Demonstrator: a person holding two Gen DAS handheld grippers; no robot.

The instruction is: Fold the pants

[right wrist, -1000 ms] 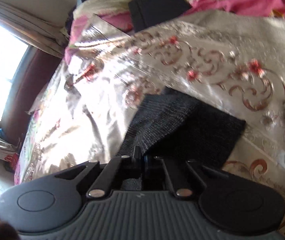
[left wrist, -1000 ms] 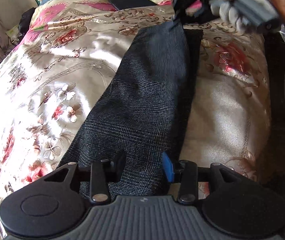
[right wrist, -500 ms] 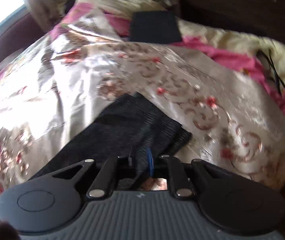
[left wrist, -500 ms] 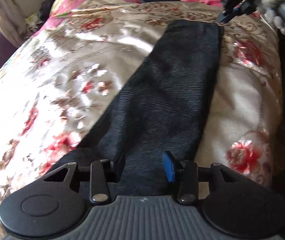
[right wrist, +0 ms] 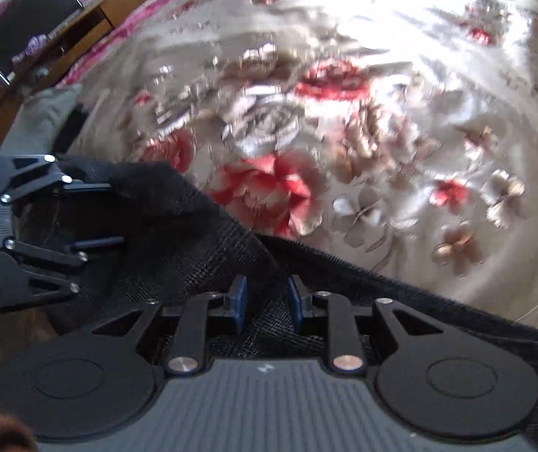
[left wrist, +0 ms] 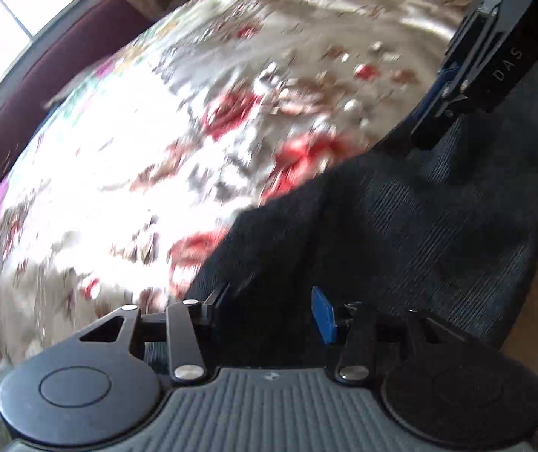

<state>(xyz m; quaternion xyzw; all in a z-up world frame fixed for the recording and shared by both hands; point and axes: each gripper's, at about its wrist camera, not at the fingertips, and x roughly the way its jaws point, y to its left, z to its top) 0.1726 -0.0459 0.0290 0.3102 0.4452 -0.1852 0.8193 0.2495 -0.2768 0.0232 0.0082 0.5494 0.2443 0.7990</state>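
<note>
Dark grey checked pants [left wrist: 438, 226] lie doubled over near the edge of a floral satin bedspread [left wrist: 155, 150]. My left gripper [left wrist: 270, 307] points down at them. Its jaws are opening and fabric fills the gap without being squeezed. In the right wrist view the left gripper [right wrist: 106, 214] is at the left with a bunched fold of the pants [right wrist: 193, 248] between its fingers. My right gripper [right wrist: 267, 303] hovers close beside it. Its jaws are opening too, and the cloth lies loose under the blue pads [right wrist: 239, 303]. In the left wrist view the right gripper [left wrist: 425, 132] reaches down from the upper right.
A bright window [left wrist: 23, 0] and a maroon seat back [left wrist: 61, 75] stand beyond the bed's far side. A wooden cabinet [right wrist: 110, 11] with a dark screen [right wrist: 23, 19] and a grey cushion [right wrist: 42, 116] sit at the upper left of the right wrist view.
The right gripper has swung across the bed with the pant leg end and now sits beside the left gripper, so the pants are doubled over. Its jaws have parted. Both views have rolled.
</note>
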